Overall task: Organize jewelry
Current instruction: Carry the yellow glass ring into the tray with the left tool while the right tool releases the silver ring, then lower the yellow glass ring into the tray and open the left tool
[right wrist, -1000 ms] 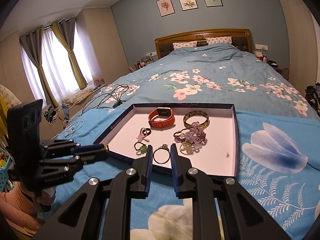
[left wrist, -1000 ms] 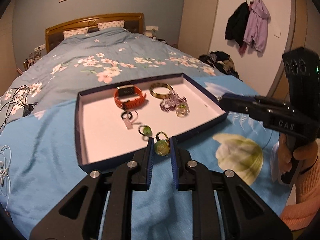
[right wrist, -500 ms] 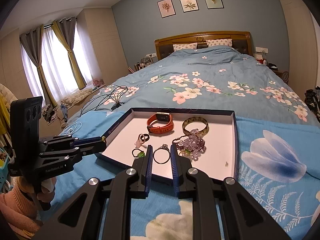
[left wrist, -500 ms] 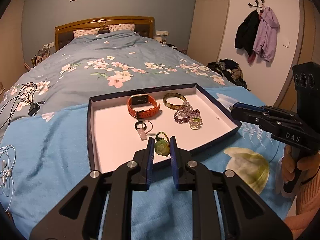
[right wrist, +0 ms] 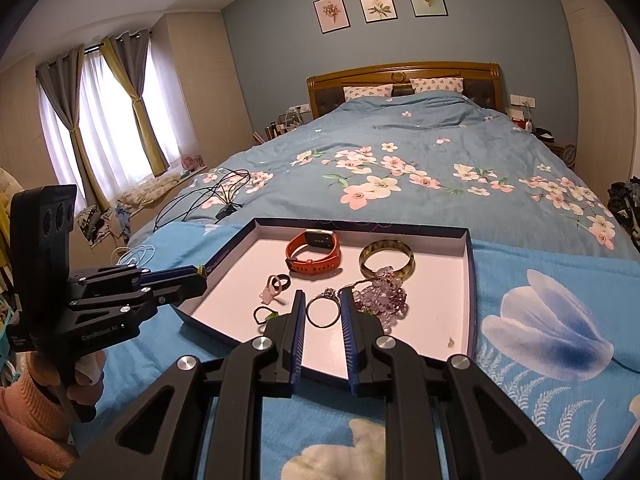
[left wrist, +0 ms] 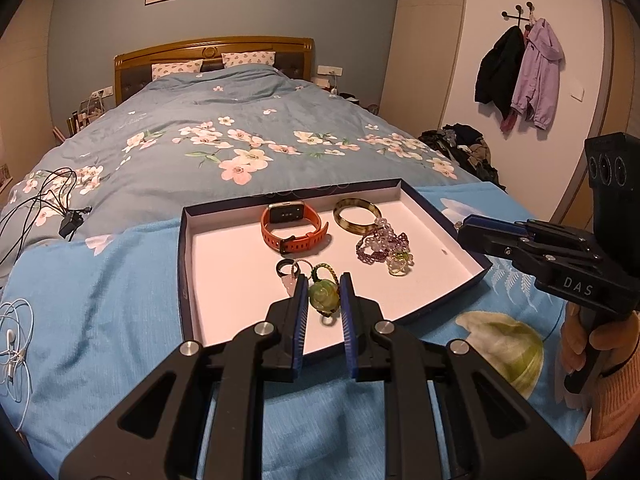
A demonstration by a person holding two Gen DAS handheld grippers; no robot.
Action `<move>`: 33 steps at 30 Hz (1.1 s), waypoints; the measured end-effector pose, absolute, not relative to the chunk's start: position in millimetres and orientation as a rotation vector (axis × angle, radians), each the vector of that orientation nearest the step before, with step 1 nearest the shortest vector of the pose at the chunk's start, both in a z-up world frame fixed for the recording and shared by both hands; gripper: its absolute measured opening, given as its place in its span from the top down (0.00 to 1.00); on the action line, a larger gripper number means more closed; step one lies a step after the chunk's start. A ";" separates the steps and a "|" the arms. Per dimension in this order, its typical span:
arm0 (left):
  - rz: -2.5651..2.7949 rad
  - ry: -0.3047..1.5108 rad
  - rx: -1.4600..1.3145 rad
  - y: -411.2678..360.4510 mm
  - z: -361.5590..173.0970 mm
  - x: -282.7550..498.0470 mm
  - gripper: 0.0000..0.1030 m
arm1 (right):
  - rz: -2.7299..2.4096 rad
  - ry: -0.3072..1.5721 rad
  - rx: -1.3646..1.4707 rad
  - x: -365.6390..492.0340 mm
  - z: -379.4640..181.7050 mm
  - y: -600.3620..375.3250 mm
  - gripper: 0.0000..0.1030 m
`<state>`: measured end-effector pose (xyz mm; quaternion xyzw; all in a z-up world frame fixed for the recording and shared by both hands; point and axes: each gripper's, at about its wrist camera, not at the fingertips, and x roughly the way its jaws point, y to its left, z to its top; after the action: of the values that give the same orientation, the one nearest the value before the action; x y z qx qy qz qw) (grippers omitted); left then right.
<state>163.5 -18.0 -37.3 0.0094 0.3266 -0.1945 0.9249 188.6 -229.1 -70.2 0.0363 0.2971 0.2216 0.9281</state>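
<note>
The left gripper [left wrist: 324, 294] has its jaws closed on a green pendant [left wrist: 323, 296] with a braided green loop at its top, holding it just above the near part of the tray [left wrist: 476, 268]. The right gripper [right wrist: 323, 312] has its jaws closed on a silver ring [right wrist: 322, 312] whose stone points away from the camera; it too is over the tray's near edge, beside the purple beads [right wrist: 382, 296].

The tray, dark blue outside and white inside, lies on a blue floral blanket [left wrist: 100, 304] at the foot of the bed [right wrist: 420, 152]. In it are an orange watch [left wrist: 291, 226] at the back, a horn-coloured bangle [left wrist: 357, 220] to its right, the beads touching the bangle's near side, and two small rings [left wrist: 292, 270] with a pink charm near the middle. A small green-stoned ring [right wrist: 265, 315] lies left of the right gripper.

Each gripper is held by a hand [left wrist: 588, 344] in a peach sleeve [right wrist: 24, 408].
</note>
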 end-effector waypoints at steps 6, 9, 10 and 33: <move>-0.382 0.673 0.012 -16.8 -37.2 170.1 0.84 | 0.448 0.622 0.070 194.9 -73.7 -229.0 0.85; -0.376 0.674 0.018 -17.1 -37.9 172.2 0.84 | 0.444 0.625 0.067 197.4 -75.3 -229.1 0.85; -0.376 0.674 0.018 -17.2 -37.8 173.2 0.84 | 0.444 0.626 0.067 198.0 -75.5 -228.7 0.85; -0.355 0.698 0.013 -20.3 -45.5 196.4 0.84 | 0.433 0.662 0.052 221.4 -79.8 -225.4 0.85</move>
<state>196.4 -20.3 -45.5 0.0063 0.3404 -0.1728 0.9243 221.4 -225.4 -79.8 0.0253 0.3225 0.2108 0.9225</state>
